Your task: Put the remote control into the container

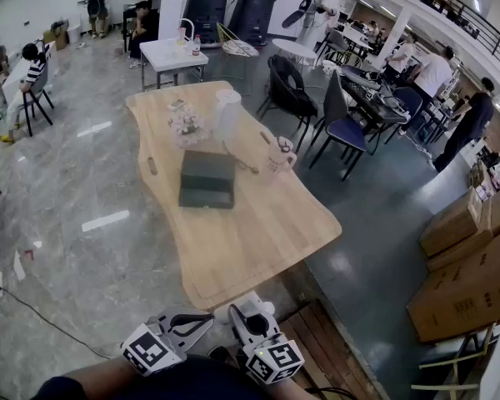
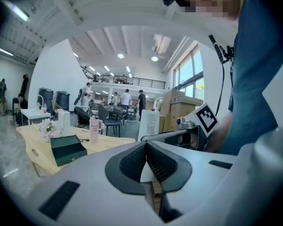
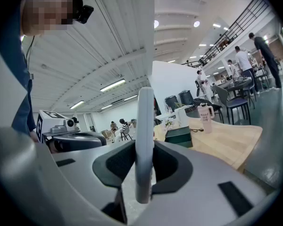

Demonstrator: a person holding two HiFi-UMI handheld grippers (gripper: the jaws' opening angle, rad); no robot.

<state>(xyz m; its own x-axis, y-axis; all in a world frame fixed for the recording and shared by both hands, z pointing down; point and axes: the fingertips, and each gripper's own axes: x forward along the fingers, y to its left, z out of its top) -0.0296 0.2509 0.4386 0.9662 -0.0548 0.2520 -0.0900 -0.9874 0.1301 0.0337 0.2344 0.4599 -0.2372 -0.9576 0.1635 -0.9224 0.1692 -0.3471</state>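
head view: nearest, low against the person's body, are two grippers, the left gripper (image 1: 198, 319) and the right gripper (image 1: 243, 313), each with one marker cube. beyond them one pale wood table (image 1: 250, 240) stands on a glossy grey floor (image 1: 83, 182). on the table are one dark green container (image 1: 207, 179), one pink cup (image 1: 280, 154), one white jug (image 1: 227, 111) and one bunch of flowers (image 1: 186, 123). cardboard boxes (image 1: 471, 282) are stacked at right. the room is a big white hall, with people sitting and standing round other tables further back.

left gripper view: its fingers meet at the tips, with nothing between them. the table lies at left.

right gripper view: its fingers are clamped on one slim grey remote (image 3: 145, 140), which stands upright between the pads, well apart from the container on the table.
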